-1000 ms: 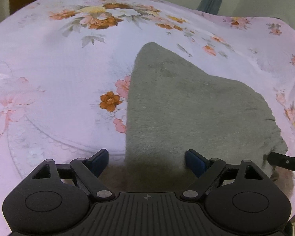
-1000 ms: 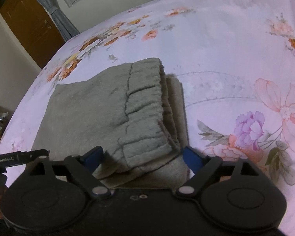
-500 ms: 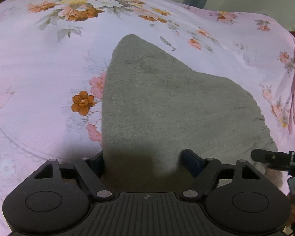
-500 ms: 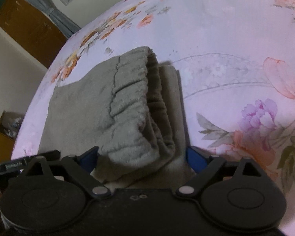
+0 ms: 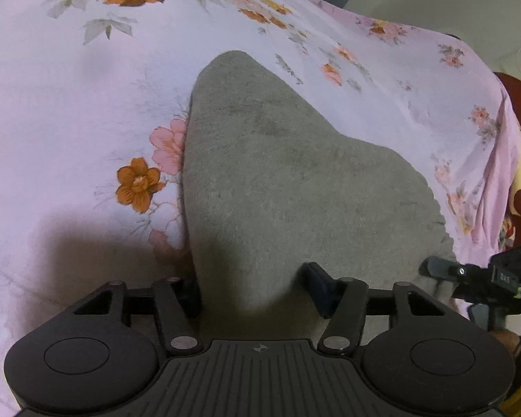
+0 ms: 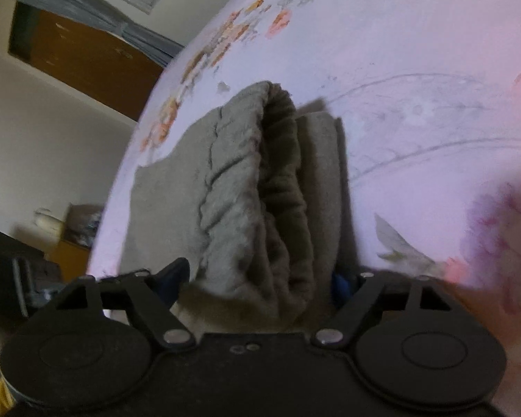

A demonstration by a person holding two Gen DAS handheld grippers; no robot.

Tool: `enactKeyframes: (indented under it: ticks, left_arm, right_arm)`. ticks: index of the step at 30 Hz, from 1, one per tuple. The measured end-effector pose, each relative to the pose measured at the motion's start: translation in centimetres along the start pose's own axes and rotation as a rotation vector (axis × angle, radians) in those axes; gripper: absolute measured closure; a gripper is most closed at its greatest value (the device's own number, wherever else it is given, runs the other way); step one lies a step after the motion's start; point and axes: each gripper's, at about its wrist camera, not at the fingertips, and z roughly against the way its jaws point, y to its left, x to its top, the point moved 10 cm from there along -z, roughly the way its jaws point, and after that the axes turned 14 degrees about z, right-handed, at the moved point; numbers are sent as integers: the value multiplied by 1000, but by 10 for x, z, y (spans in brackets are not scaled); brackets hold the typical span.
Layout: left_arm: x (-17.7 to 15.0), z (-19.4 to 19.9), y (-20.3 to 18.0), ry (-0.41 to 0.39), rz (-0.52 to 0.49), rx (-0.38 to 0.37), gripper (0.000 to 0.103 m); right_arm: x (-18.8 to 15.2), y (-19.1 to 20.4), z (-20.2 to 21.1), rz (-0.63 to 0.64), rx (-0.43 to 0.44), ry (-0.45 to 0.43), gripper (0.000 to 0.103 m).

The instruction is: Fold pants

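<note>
Grey folded pants [image 5: 288,187] lie on a floral bedsheet [image 5: 69,104], near edge bunched between the parted fingers of the left gripper [image 5: 253,288] and right gripper [image 6: 260,278], seemingly for another fold.

bedroom — floral bedsheet [image 5: 87,111] | wooden door [image 6: 87,55] | curtain [image 6: 97,14]

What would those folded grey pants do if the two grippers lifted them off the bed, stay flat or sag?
Probably sag: the grey pants are soft fleece-like cloth, already draping into rounded folds. The gathered waistband is bunched in several layers, so the stack may slide apart unless pinched through. They look light, and the fuzzy surface should grip rather than slip between the left gripper and right gripper.
</note>
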Motion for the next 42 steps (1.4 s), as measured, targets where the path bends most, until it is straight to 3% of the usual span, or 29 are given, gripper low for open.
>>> enactKeyframes:
  ticks: [5, 7, 9, 12, 17, 20, 23, 27, 33, 42]
  left_arm:
    - [-1, -2, -4, -9, 96, -59, 45]
    - [-4, 7, -16, -26, 84, -92, 45]
    - [-6, 10, -24, -32, 55, -102, 45]
    - [-6, -8, -13, -8, 70, -58, 50]
    - [-7, -17, -23, -66, 11, 9, 50]
    - [-4, -12, -30, -95, -14, 52, 59]
    - [1, 2, -37, -128, -6, 36, 71]
    - [9, 23, -47, -164, 23, -35, 77]
    - [34, 55, -65, -258, 25, -89, 77]
    - [126, 65, -94, -366, -59, -57, 77]
  right_arm:
    - [6, 6, -16, -40, 81, -27, 21]
    - [8, 21, -14, -73, 162, -32, 21]
    - [9, 32, -8, -21, 194, -25, 26]
    - [6, 20, -17, -2, 102, 25, 35]
    - [6, 18, -25, 35, -10, -10, 46]
    - [5, 23, -19, 26, -48, -20, 50]
    - [8, 43, -4, 29, -8, -85, 52]
    - [20, 61, 9, -8, 88, -156, 54]
    - [54, 98, 25, 33, 179, -223, 54]
    - [144, 109, 1, 107, 194, -270, 54]
